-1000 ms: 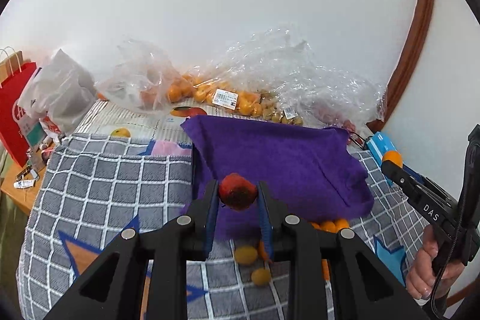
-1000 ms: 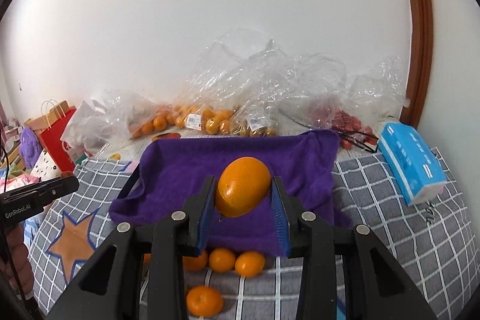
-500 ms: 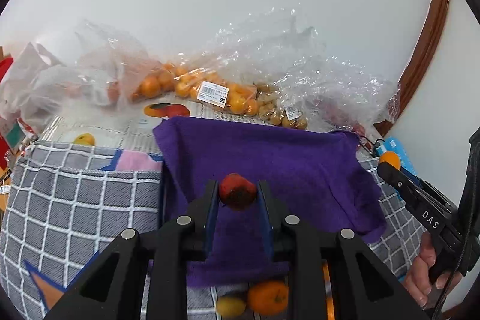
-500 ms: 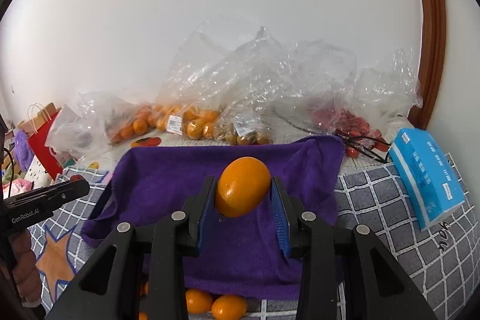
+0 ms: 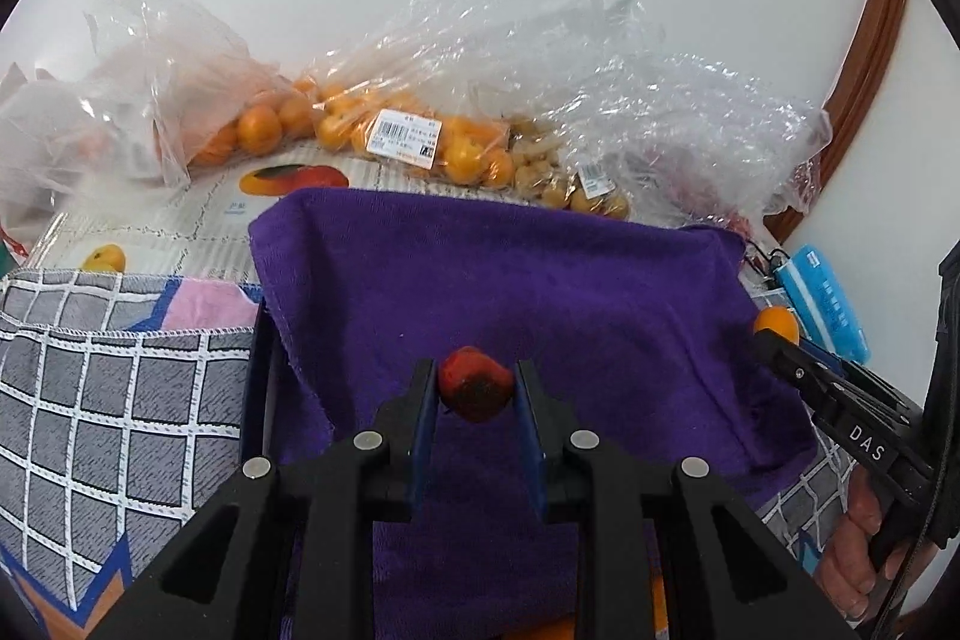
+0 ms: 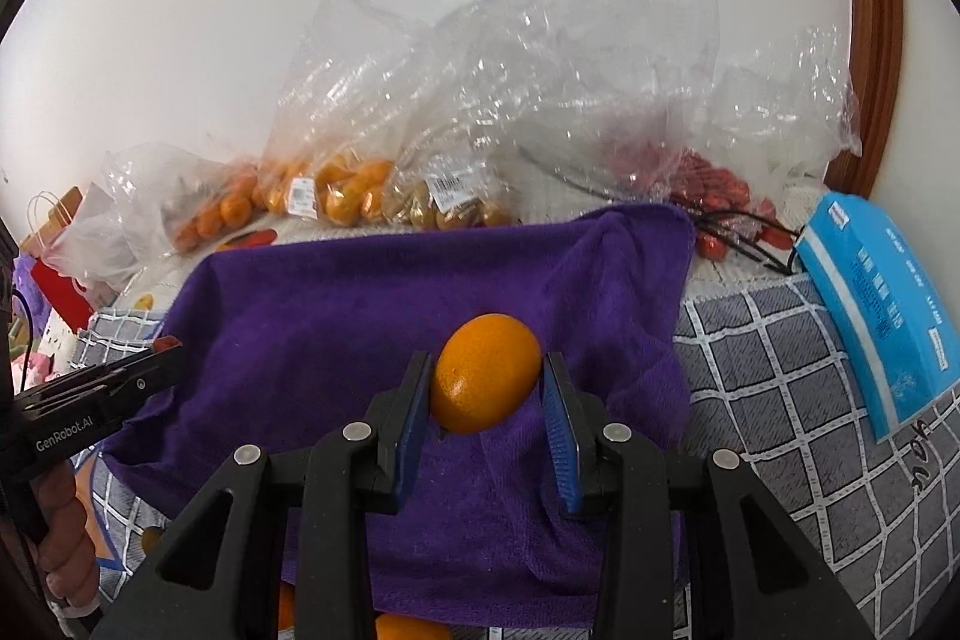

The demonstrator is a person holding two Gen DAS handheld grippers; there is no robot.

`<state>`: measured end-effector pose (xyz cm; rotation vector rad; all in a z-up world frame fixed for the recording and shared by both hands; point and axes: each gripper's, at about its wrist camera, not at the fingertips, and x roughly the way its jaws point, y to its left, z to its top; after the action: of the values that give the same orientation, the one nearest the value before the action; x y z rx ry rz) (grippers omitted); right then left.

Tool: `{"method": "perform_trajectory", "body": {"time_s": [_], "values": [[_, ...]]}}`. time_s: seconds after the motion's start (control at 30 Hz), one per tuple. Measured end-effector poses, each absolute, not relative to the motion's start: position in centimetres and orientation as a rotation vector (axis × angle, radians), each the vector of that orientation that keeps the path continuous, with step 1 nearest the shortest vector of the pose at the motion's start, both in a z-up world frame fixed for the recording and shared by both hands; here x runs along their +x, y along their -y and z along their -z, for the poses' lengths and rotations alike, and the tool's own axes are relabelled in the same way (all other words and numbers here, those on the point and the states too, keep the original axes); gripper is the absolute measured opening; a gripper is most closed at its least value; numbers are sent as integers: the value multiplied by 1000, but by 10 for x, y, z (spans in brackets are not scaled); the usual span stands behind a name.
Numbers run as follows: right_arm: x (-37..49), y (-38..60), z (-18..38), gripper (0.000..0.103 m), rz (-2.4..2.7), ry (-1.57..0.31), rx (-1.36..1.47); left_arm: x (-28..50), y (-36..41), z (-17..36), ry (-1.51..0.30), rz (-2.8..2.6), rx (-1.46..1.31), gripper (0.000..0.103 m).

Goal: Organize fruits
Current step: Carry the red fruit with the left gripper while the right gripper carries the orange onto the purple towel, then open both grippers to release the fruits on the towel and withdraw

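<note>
My left gripper [image 5: 474, 391] is shut on a small red fruit [image 5: 475, 390] and holds it above the purple towel [image 5: 540, 292]. My right gripper [image 6: 487, 388] is shut on an orange [image 6: 485, 381], also above the purple towel [image 6: 336, 316]. The right gripper shows at the right of the left wrist view [image 5: 780, 334], the left one at the left of the right wrist view [image 6: 165, 346]. Loose oranges [image 6: 408, 628] lie on the checked cloth in front of the towel, mostly hidden by my fingers.
Clear plastic bags of oranges [image 5: 384, 130], small yellow fruit [image 6: 450, 211] and red fruit [image 6: 714, 187] line the wall behind the towel. A blue tissue pack [image 6: 882, 310] lies at the right on the grey checked cloth [image 5: 108, 400]. A dark tray edge [image 5: 258, 388] shows under the towel.
Both grippers have moved forward over the purple towel, each still holding its fruit. The loose oranges in front of the towel have slipped to the bottom edge of the views.
</note>
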<state>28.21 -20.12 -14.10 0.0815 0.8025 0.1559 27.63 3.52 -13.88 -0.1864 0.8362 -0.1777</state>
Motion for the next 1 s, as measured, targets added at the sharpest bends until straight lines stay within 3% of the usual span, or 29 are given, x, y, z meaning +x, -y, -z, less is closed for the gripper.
{"method": "perform_trajectory", "body": {"time_s": [1.0], "values": [[300, 197, 178, 37, -151, -902, 64, 288, -23, 167, -929, 166, -108, 24]]}}
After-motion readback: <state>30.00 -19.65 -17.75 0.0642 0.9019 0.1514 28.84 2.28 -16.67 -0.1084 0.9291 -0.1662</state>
